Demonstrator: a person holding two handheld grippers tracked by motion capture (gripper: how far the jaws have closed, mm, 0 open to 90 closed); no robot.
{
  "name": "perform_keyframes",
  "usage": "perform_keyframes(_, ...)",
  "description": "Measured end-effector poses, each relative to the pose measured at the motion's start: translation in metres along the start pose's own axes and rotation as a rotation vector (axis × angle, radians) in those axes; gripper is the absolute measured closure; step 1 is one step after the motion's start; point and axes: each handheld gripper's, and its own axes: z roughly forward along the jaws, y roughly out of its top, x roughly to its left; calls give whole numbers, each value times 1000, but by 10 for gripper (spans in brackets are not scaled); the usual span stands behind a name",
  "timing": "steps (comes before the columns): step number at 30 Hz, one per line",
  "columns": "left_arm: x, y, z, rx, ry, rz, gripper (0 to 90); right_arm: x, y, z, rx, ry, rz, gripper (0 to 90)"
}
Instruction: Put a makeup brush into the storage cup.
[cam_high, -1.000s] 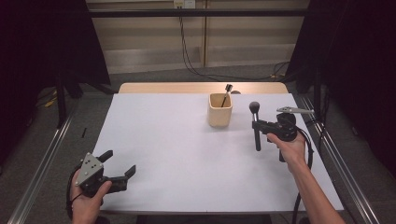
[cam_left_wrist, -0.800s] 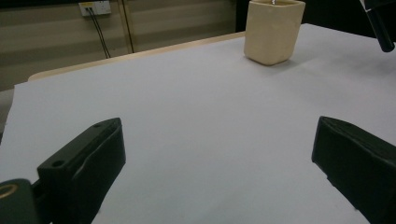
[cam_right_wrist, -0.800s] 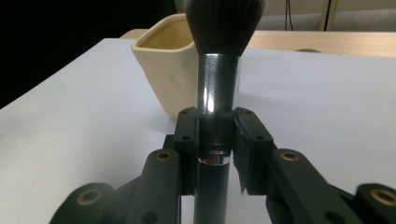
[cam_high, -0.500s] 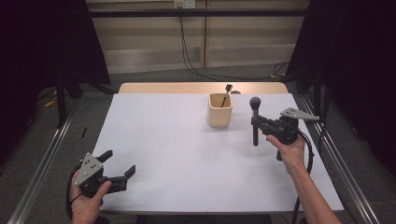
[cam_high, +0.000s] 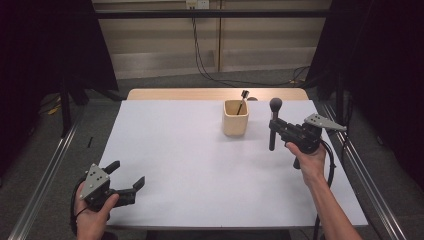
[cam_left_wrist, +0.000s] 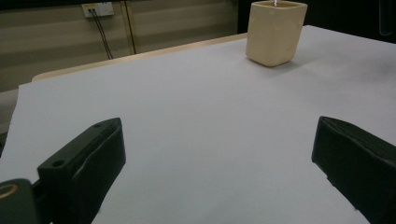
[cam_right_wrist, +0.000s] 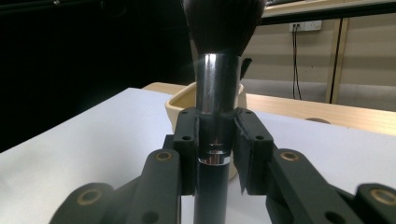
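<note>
Since a second ago, our right gripper (cam_high: 278, 127) has carried the black round-headed makeup brush (cam_high: 273, 124) up and toward the beige square holder cup (cam_high: 235, 118), where a slimmer dark brush (cam_high: 243, 100) stands. Jaws clamp the chrome ferrule, brush upright, right of the cup. Lowered off-centre, its handle could strike the rim and tip the cup. Our left gripper (cam_high: 126, 180) rests unmoved, jaws apart, empty.
</note>
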Motion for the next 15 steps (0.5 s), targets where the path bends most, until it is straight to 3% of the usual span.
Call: perform_keyframes(15,-1,0,1,6,-4,7,27,9,21,17,-26,20,-11,733)
